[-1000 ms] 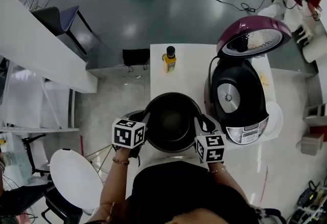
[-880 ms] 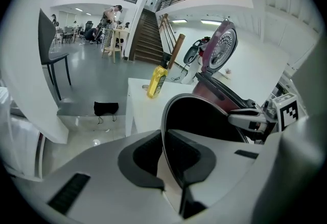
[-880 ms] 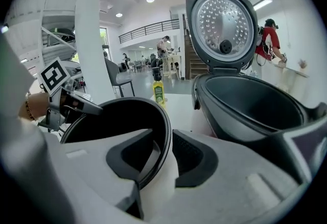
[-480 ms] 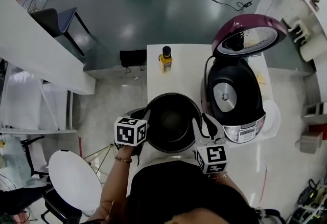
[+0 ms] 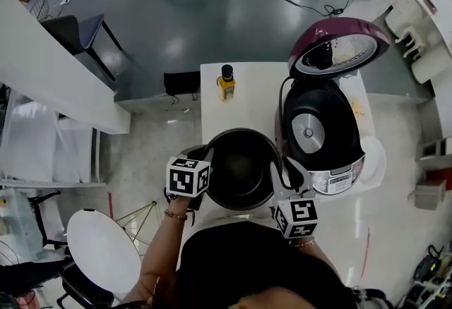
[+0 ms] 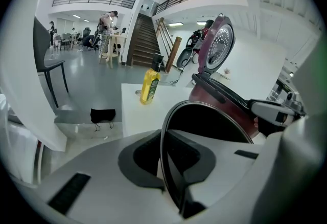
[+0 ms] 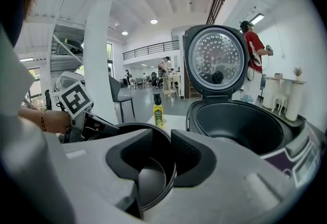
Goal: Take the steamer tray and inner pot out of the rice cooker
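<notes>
The black inner pot [image 5: 242,168] stands on the white table [image 5: 254,92], out of the open rice cooker [image 5: 321,135], whose cavity [image 7: 240,126] is empty. My left gripper [image 5: 205,159] is at the pot's left side, shut on its thin rim [image 6: 164,138]. My right gripper [image 5: 282,173] is at the pot's right side. Its jaws have just been opening; the rim [image 7: 171,172] runs between them close to the right pad, with a gap to the left pad. I cannot make out a steamer tray.
The cooker's maroon lid [image 5: 339,46] stands up at the back. A yellow oil bottle [image 5: 225,83] is at the table's far left. A white round thing [image 5: 378,163] shows beside the cooker's right. A white stool [image 5: 102,247] is on the floor at left.
My right gripper has risen and drawn back a little toward me, its jaws now slack round the rim. The left gripper has shifted slightly right. The pot stays where it was.
</notes>
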{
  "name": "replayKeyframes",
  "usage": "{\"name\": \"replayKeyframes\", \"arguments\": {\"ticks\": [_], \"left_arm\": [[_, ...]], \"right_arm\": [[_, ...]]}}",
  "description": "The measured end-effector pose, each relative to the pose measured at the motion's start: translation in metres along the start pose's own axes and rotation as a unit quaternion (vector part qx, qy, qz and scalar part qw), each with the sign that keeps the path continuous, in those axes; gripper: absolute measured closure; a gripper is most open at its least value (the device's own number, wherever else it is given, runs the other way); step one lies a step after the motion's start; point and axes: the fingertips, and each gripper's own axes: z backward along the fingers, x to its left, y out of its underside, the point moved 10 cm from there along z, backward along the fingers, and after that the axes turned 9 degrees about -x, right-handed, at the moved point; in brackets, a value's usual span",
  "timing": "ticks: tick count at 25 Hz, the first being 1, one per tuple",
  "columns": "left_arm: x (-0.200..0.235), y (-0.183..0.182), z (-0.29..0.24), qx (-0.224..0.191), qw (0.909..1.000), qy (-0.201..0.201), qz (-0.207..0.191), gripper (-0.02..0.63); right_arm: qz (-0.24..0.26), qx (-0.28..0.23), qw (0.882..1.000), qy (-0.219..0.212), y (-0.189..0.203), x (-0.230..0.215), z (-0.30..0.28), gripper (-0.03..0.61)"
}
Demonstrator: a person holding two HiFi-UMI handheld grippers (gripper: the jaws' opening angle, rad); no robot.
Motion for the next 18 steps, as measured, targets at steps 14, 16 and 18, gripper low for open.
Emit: {"name": "replayKeyframes", "arguments": {"ticks": [14,16,18], "left_arm": [[0.004,-0.008,0.036,-0.096,0.9954,-0.008,-0.003,0.584],[0.002,-0.015,0.053,-0.133,0.9907,-0.025,-0.013,0.584],[-0.003,-0.021,0.07,-0.172,0.9842,-0.036,-0.02,0.588]], "right_arm": [[0.001,-0.003,1.0,0.012,-0.003,-0.001,0.001,0.488],[-0.001,-0.006,1.0,0.011,-0.006,-0.001,0.002,0.492],[-0.004,-0.012,1.0,0.011,-0.008,-0.002,0.003,0.495]]}}
